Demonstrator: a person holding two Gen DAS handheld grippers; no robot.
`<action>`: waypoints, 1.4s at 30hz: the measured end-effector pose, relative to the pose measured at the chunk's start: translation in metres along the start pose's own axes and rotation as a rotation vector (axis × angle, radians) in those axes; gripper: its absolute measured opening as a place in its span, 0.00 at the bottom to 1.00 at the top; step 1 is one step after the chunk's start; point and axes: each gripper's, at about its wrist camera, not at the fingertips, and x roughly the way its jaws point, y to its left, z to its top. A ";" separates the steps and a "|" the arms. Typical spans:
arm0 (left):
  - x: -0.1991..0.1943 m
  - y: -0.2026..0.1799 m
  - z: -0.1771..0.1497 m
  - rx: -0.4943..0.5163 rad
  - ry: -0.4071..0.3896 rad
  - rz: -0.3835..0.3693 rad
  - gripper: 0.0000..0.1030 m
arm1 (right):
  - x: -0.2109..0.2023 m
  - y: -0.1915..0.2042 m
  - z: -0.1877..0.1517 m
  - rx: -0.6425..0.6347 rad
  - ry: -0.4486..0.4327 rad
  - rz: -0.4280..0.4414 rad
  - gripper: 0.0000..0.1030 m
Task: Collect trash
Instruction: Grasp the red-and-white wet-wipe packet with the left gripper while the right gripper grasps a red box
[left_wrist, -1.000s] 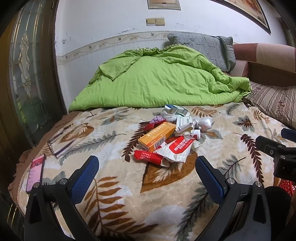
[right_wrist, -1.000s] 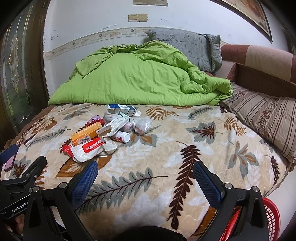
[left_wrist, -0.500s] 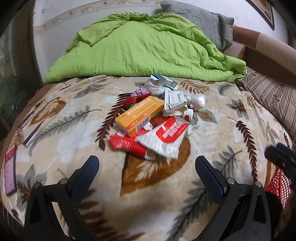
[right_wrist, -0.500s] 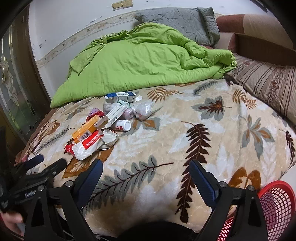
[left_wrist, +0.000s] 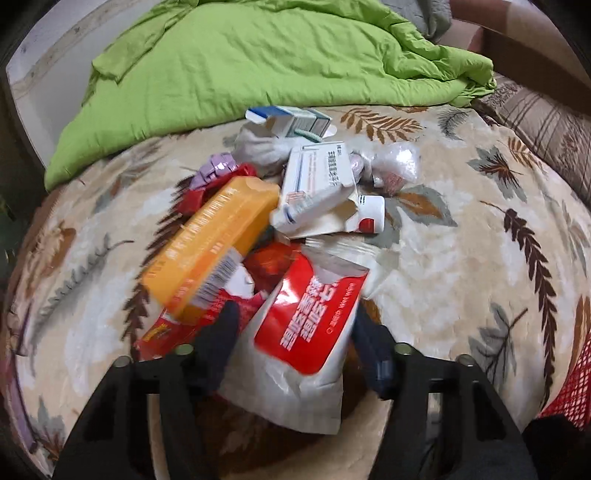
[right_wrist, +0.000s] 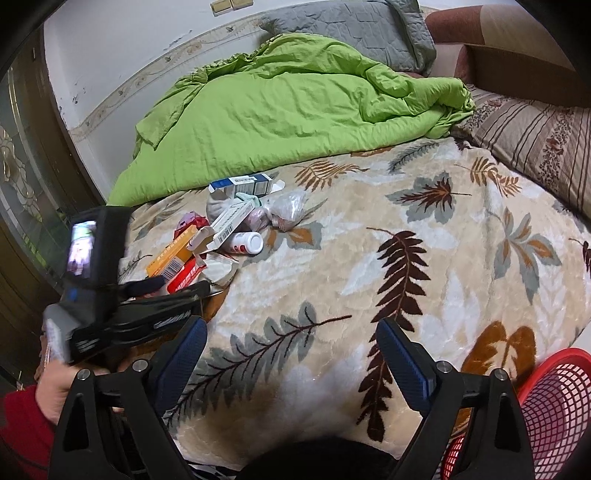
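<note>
A pile of trash lies on the leaf-patterned blanket (left_wrist: 443, 295). It holds a red-and-white wet wipe pack (left_wrist: 314, 314), an orange box (left_wrist: 210, 251), a white box (left_wrist: 317, 181), a blue-white box (left_wrist: 288, 120), a small white bottle (left_wrist: 369, 218) and a red wrapper (left_wrist: 162, 332). My left gripper (left_wrist: 295, 332) is down over the pile, its jaws closing with the wet wipe pack between them. From the right wrist view the left gripper (right_wrist: 181, 286) reaches into the pile's near edge. My right gripper (right_wrist: 291, 339) hangs open over bare blanket, nothing between its fingers.
A red mesh basket (right_wrist: 554, 398) stands off the bed's near right corner, also visible as a red basket (left_wrist: 576, 387) in the left wrist view. A green duvet (right_wrist: 288, 107) is heaped at the back, with a striped pillow (right_wrist: 535, 140) at right. A hand in a red sleeve (right_wrist: 55, 387) holds the left gripper.
My left gripper has moved forward and down onto the pile, and its jaws have narrowed around the wet wipe pack. The right gripper has barely shifted and stays wide.
</note>
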 end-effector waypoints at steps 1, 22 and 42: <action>0.000 0.001 0.000 -0.010 -0.011 -0.004 0.51 | 0.001 -0.001 0.000 0.002 0.002 0.002 0.92; -0.096 0.105 -0.059 -0.404 -0.227 0.032 0.46 | 0.074 0.051 0.033 -0.081 0.225 0.259 0.68; -0.092 0.162 -0.080 -0.587 -0.210 0.117 0.46 | 0.132 0.194 0.027 -0.670 0.235 0.379 0.63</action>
